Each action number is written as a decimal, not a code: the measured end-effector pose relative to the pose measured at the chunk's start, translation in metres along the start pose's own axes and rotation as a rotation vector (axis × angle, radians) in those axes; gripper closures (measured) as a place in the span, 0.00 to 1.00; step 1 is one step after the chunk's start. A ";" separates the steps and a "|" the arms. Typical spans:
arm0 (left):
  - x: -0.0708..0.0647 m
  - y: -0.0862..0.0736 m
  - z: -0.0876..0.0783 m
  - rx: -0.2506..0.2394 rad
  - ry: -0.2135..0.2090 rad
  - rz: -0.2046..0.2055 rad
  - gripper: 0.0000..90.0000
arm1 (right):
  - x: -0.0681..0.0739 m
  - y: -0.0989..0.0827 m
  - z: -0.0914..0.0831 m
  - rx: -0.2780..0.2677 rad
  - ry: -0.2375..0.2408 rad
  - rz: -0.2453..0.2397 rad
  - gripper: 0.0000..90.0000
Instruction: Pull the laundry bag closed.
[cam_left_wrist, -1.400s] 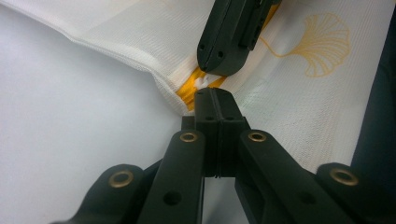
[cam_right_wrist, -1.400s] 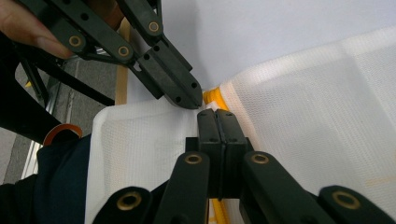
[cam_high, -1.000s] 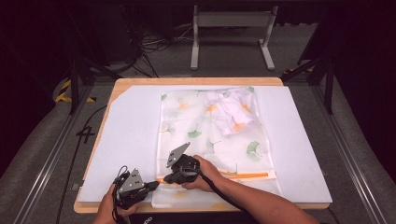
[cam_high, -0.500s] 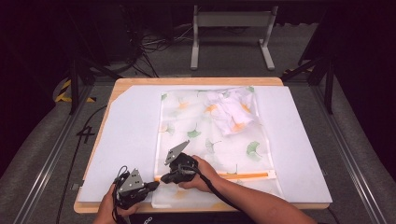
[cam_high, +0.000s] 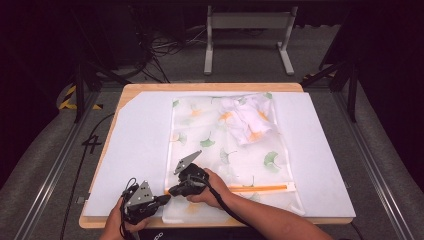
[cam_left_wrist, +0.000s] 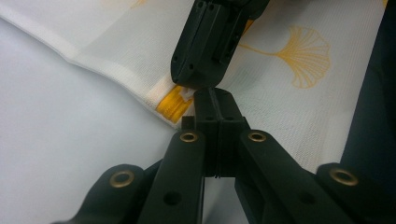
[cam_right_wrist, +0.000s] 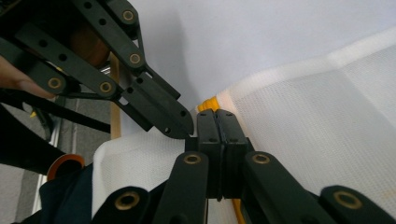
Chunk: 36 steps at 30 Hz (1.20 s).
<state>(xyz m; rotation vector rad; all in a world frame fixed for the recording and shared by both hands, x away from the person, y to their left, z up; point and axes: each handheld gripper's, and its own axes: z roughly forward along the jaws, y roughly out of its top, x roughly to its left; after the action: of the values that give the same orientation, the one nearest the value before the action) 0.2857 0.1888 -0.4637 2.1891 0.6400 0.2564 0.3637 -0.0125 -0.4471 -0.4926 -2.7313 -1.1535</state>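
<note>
My left gripper (cam_high: 162, 199) and right gripper (cam_high: 175, 190), jaws closed, pinch mesh bag (cam_high: 250, 165) at orange zipper (cam_high: 257, 188) end. Likely zipping step; next, steady pull along zipper.

Brightly and evenly lit across the table (cam_high: 135, 145), dark all around it; soft, slightly blurred; close fingers (cam_left_wrist: 212, 112) sharp.

Both forearms reach in from the near edge. The left gripper (cam_high: 159, 200) and right gripper (cam_high: 172, 191) meet tip to tip, jaws pressed together.
</note>
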 end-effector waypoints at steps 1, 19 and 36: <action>0.000 0.000 0.000 0.000 0.001 0.001 1.00 | 0.001 0.000 0.000 0.000 -0.011 -0.006 1.00; 0.001 0.000 0.000 0.000 -0.007 0.003 1.00 | 0.008 -0.008 -0.012 0.033 -0.077 -0.105 1.00; 0.001 0.000 0.000 0.000 -0.009 -0.001 1.00 | -0.001 -0.031 -0.045 0.049 -0.142 -0.084 1.00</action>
<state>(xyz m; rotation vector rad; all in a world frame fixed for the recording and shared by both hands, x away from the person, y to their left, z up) 0.2869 0.1896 -0.4639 2.1886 0.6366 0.2457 0.3542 -0.0651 -0.4373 -0.4745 -2.9197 -1.1082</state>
